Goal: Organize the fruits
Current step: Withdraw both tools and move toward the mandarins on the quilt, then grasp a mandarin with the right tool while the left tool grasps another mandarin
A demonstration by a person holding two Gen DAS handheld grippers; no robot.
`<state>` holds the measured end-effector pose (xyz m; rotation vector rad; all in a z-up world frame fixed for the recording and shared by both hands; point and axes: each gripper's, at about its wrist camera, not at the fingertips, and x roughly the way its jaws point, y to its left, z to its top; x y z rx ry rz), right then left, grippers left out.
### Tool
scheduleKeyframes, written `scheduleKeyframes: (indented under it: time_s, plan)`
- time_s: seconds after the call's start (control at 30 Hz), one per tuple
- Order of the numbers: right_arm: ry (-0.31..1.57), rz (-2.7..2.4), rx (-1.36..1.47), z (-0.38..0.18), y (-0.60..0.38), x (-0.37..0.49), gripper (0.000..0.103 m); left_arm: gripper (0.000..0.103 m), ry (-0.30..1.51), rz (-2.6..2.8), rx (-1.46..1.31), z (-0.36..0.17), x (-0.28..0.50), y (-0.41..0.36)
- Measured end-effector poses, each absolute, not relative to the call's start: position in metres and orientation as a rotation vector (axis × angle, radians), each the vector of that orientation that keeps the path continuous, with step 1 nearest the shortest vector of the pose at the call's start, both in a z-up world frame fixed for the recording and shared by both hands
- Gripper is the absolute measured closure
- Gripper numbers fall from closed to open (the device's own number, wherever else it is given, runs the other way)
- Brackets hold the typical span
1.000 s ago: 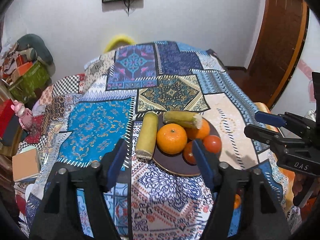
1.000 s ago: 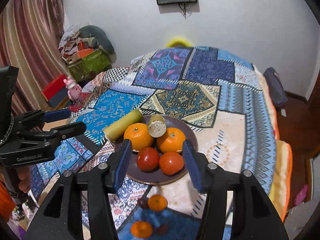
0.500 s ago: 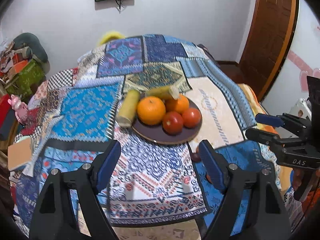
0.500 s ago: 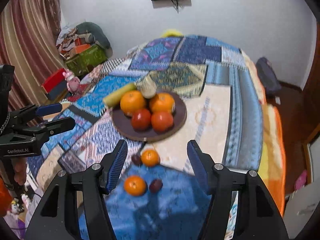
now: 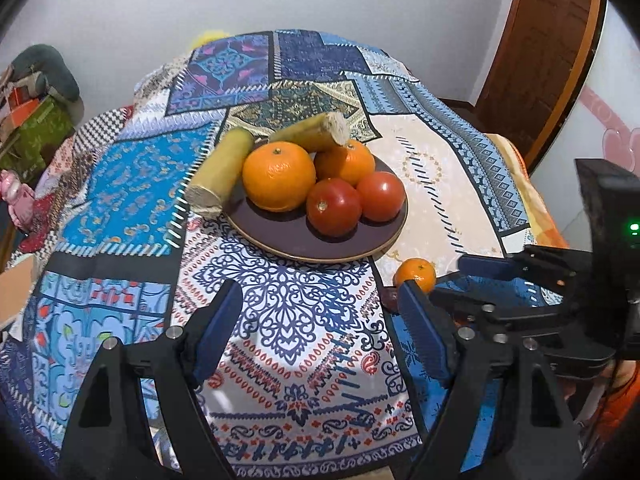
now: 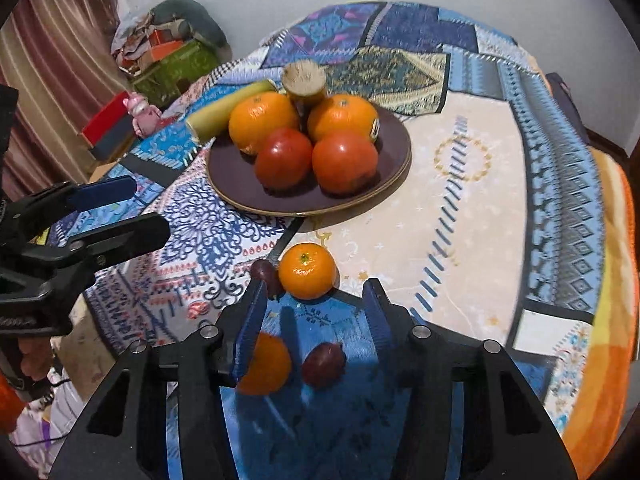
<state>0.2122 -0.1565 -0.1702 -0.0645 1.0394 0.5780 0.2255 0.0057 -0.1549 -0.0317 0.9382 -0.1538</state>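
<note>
Below our right gripper [image 6: 316, 312] a small dark plum-like fruit [image 6: 323, 364] lies loose on the blue patchwork cloth [image 6: 460, 208], just beside a small orange mandarin [image 6: 264, 364], near the round brown plate [image 6: 396, 152]. Its jaws have just been narrowing yet grasp nothing. We judge it best to centre over one fruit before closing. Our left gripper [image 5: 320, 332] gapes empty; both tilt steeply downward.

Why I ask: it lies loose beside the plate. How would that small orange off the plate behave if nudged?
The small orange looks round, so it would probably roll on the cloth. The dark fruit touching it may block one side.
</note>
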Motion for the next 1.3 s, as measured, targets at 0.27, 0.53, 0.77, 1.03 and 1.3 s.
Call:
scheduleKeyframes:
  time_s: [0.27,0.53,0.77,1.03,1.3]
  plan:
    - [1.052,0.586,-0.064,-0.179,-0.147,0.225,0.061,0.023,0.971,-0.165,-0.058,-0.173,0.241,0.009]
    - [1.048,0.582,-0.053,-0.179,-0.149,0.226,0.070,0.023,0.976,-0.180,-0.034,-0.178,0.242,0.002]
    - [1.019,0.554,-0.035,-0.165,-0.174,0.209,0.070,0.023,0.985,-0.219,-0.030,-0.172,0.228,-0.014]
    - [0.996,0.515,0.011,-0.152,-0.205,0.187,0.070,0.029,1.018,-0.285,0.016,-0.177,0.207,-0.055]
    - [0.972,0.530,0.036,-0.146,-0.208,0.177,0.070,0.056,1.087,-0.308,0.025,-0.198,0.204,-0.079]
